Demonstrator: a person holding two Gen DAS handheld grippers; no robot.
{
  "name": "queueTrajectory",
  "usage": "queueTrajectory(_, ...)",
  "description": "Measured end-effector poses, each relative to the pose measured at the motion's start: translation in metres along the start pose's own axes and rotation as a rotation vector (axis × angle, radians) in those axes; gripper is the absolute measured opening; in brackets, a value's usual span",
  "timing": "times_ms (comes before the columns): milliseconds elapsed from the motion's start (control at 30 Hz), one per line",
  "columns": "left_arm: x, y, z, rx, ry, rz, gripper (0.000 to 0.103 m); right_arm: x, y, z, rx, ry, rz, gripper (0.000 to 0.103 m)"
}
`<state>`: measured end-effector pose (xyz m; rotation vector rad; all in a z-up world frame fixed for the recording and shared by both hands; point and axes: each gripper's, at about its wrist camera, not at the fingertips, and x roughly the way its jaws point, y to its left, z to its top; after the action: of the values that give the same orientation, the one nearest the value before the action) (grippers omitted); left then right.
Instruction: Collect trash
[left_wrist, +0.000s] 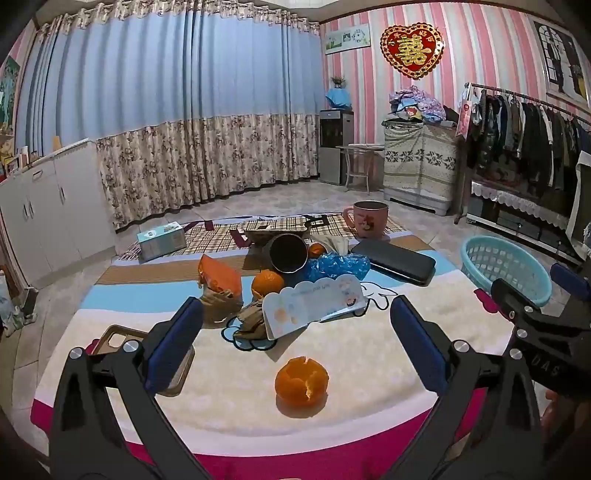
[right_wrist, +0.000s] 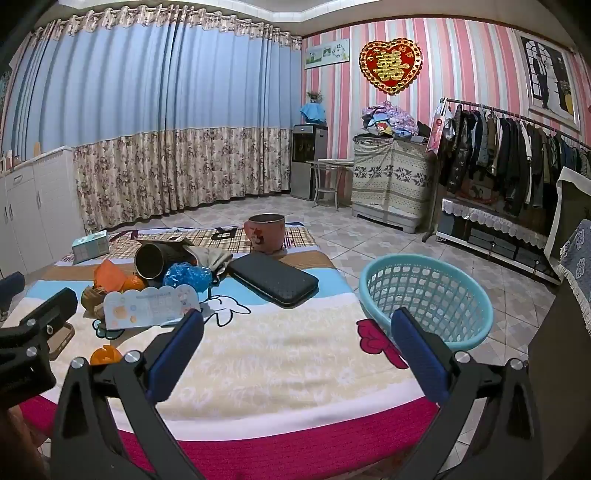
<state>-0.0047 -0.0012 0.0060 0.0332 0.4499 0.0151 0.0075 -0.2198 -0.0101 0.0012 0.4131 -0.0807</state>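
Observation:
An orange peel (left_wrist: 301, 380) lies on the blanket-covered table just ahead of my open, empty left gripper (left_wrist: 295, 314). Behind it lies a pile: a white printed card (left_wrist: 314, 304), crumpled brown paper (left_wrist: 221, 304), an orange wrapper (left_wrist: 218, 277), a whole orange (left_wrist: 267, 282), a blue crumpled bag (left_wrist: 338, 266) and a tipped dark cup (left_wrist: 288, 253). A light blue plastic basket (right_wrist: 428, 295) sits at the table's right edge. My right gripper (right_wrist: 297, 325) is open and empty, just left of the basket. The peel shows in the right wrist view (right_wrist: 105, 354).
A black case (right_wrist: 275, 278), a pink mug (right_wrist: 265, 232), a tissue box (left_wrist: 161, 240) and a phone case (left_wrist: 122, 338) also lie on the table. Tiled floor surrounds it. A clothes rack (right_wrist: 517, 155) stands at the right, white cabinets (left_wrist: 48, 206) at the left.

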Motion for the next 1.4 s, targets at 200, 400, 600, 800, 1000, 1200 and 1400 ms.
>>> queueTrajectory(200, 0.0002, -0.0003, -0.0001, 0.001, 0.000, 0.001, 0.098, 0.0002, 0.0001, -0.0002, 0.000, 0.000, 0.000, 0.099)
queueTrajectory(400, 0.0001, -0.0002, -0.0001, 0.002, -0.001, 0.001, 0.098, 0.0001, 0.0002, 0.0000, -0.001, 0.002, -0.001, 0.099)
queueTrajectory(600, 0.0002, -0.0005, -0.0003, 0.003, -0.002, 0.001, 0.098, -0.0001, 0.0005, 0.0002, -0.001, 0.002, 0.000, 0.099)
queueTrajectory(800, 0.0002, -0.0008, -0.0004, 0.003, -0.003, 0.002, 0.098, -0.0004, 0.0016, 0.0004, -0.001, 0.002, -0.001, 0.099)
queueTrajectory(1000, 0.0001, -0.0009, -0.0003, 0.004, -0.003, 0.002, 0.098, -0.0004, 0.0024, 0.0004, -0.001, 0.003, -0.001, 0.099)
queueTrajectory(1200, -0.0001, -0.0011, -0.0004, 0.004, -0.003, 0.003, 0.098, 0.0002, 0.0029, 0.0001, -0.002, 0.003, -0.002, 0.099)
queueTrajectory(1400, -0.0002, -0.0011, -0.0004, 0.005, -0.003, 0.003, 0.098, 0.0004, 0.0035, 0.0000, -0.002, 0.004, -0.002, 0.099)
